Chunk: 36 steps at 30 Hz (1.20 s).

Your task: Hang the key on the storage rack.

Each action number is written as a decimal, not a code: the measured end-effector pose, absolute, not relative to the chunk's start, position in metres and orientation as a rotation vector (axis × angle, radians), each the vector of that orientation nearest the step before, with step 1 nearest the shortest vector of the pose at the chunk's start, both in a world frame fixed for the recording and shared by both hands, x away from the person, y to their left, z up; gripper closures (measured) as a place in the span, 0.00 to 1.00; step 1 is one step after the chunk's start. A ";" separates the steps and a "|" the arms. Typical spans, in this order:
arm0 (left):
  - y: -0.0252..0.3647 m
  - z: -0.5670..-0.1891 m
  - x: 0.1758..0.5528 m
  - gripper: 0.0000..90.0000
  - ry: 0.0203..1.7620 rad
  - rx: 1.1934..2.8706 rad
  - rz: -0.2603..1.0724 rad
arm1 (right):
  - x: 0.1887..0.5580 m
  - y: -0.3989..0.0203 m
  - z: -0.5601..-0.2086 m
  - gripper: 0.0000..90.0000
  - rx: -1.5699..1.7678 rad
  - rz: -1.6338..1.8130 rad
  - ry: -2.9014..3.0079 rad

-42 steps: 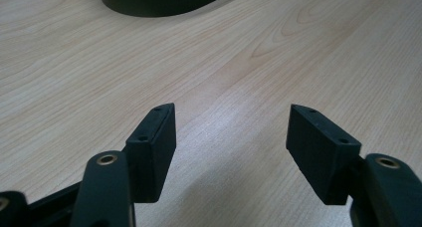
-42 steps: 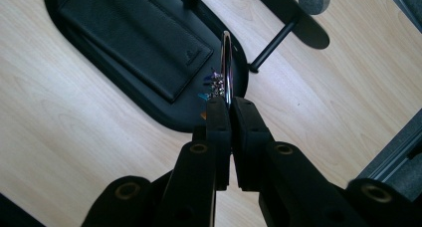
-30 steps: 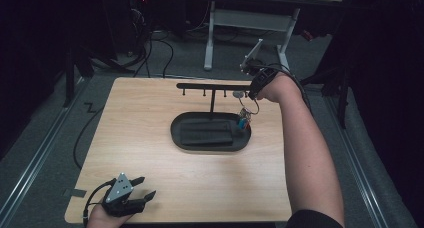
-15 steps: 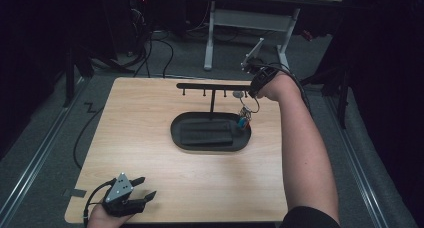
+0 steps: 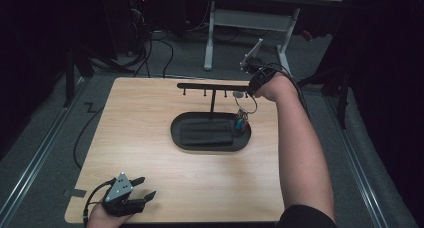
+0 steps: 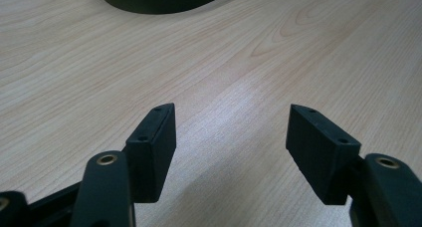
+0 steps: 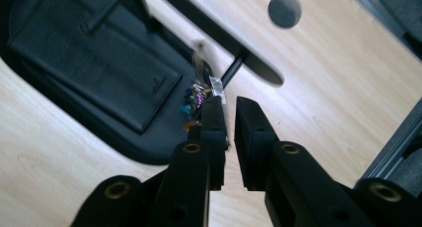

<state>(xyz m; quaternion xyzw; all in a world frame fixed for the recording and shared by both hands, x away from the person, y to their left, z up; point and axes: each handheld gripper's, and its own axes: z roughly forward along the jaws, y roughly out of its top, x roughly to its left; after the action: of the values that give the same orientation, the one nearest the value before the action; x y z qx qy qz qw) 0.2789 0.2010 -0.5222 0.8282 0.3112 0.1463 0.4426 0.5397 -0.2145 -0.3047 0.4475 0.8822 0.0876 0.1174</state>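
The right gripper point(image 7: 228, 107), jaws just parting, frees the keys point(image 5: 241, 119): light, jangly, best taken by their ring.

You will find no lettering, label, brand, number or sign that can be read anywhere here, neither on the black oval tray point(image 5: 180, 138) nor on the pale wooden table point(image 5: 150, 118) around that tray.
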 end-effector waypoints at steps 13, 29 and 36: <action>0.200 -0.521 0.280 0.41 0.761 2.051 0.376 | 0.518 -0.208 -0.294 0.75 1.307 0.310 2.539; 0.195 -0.520 0.279 0.40 0.755 2.050 0.384 | 0.462 -0.213 -0.344 0.40 1.277 0.470 2.482; 0.196 -0.521 0.278 0.40 0.761 2.057 0.381 | 0.433 -0.217 -0.370 0.38 1.287 0.575 2.393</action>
<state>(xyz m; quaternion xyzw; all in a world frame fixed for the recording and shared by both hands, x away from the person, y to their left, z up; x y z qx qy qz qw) 0.2783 0.1956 -0.5206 0.8289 0.3068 0.1534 0.4419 0.4331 -0.2166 -0.3699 0.4557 0.8473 0.2037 0.1812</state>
